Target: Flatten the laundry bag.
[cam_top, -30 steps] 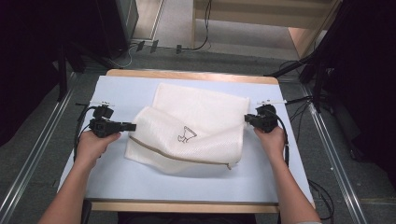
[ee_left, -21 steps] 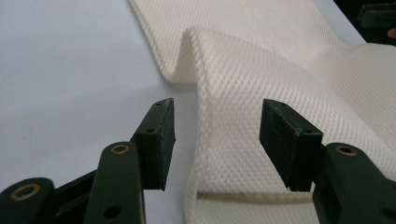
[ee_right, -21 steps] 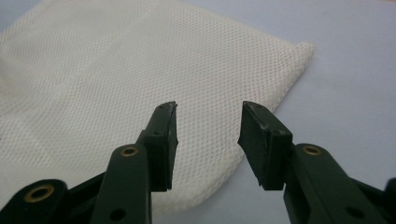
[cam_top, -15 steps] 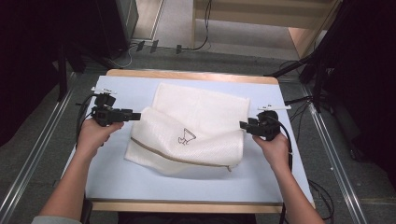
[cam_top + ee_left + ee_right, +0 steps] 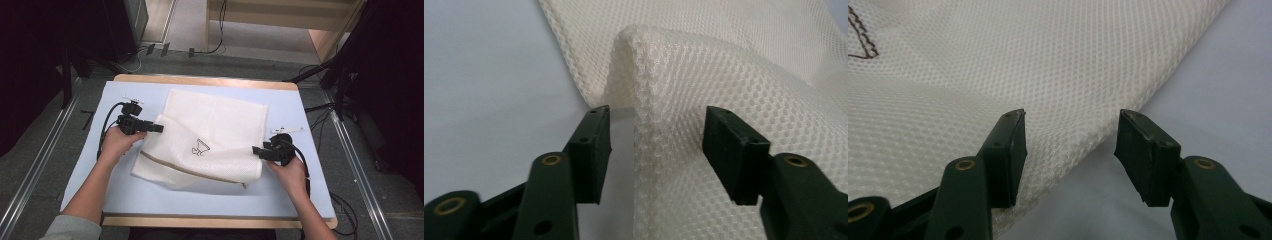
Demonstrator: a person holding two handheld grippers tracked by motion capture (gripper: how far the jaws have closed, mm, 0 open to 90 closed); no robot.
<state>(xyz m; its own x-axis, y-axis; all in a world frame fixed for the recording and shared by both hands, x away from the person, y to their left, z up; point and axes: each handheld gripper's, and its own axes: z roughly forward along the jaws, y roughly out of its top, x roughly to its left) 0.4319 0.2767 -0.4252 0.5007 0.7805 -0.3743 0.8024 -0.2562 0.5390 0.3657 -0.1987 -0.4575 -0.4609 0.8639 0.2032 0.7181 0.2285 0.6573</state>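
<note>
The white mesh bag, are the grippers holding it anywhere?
No. Both have just been opening. The left gripper stands open around a raised fold of the white mesh bag; the right gripper stands open over its edge.

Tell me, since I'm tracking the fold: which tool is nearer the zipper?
Right. The right tool sits by the bag's right edge near the zipper; the left tool is at the upper left fold.
</note>
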